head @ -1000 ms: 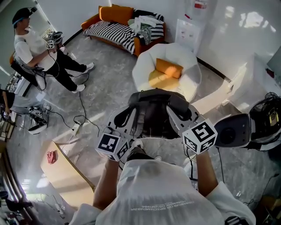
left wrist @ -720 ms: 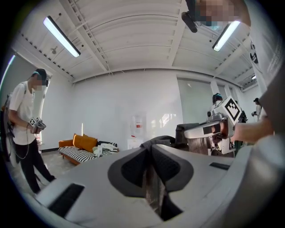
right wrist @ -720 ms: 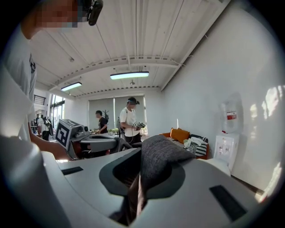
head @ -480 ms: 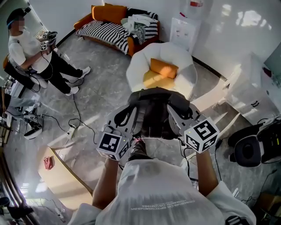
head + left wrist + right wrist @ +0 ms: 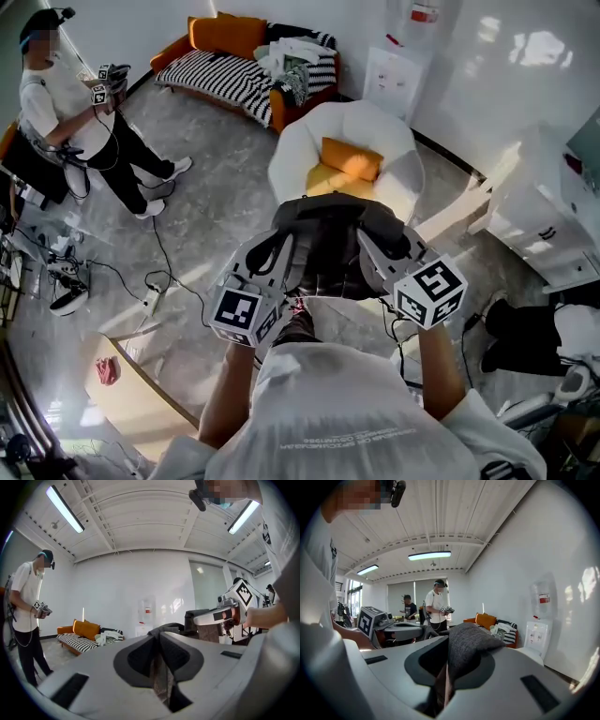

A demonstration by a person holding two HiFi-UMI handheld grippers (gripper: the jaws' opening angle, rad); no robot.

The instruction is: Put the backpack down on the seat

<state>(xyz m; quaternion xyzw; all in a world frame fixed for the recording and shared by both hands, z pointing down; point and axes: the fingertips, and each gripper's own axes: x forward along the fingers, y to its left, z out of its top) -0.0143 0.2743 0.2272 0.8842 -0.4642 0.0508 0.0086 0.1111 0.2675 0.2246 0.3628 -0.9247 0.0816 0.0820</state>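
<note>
Room: pale marble-pattern floor (image 5: 216, 202), white walls, and strip lights on the ceiling in both gripper views.

1. Backpack (image 5: 323, 246). Dark grey, soft fabric. It is carried in the air in front of the wearer's chest, slung between the two grippers, above the floor and on the near side of the armchair. The top edge runs side to side from one gripper to the other. The body hangs below that edge, so the long axis is roughly upright and seen nearly end-on from the head view. Which face is turned towards the chair cannot be told.

2. Left gripper (image 5: 284, 242). Jaws almost together, pinching a thin brownish-grey strip of the backpack's fabric.

3. Right gripper (image 5: 367, 234). Jaws likewise nearly closed on a narrow strip of fabric. A grey fold of the backpack is draped over the jaw tips.

4. Armchair (image 5: 286, 155). White, round, tub-shaped, just beyond the backpack. An orange cushion (image 5: 352, 157) lies on its seat, partly in sunlight.

5. Sofa (image 5: 225, 33). Orange, against the far wall, with a black-and-white striped cover (image 5: 211, 75) and a heap of clothes (image 5: 291, 56).

6. Water dispenser (image 5: 392, 75). White, beside the sofa.

7. Person (image 5: 61, 98). Standing at the left in a white shirt, holding another set of grippers.
</note>
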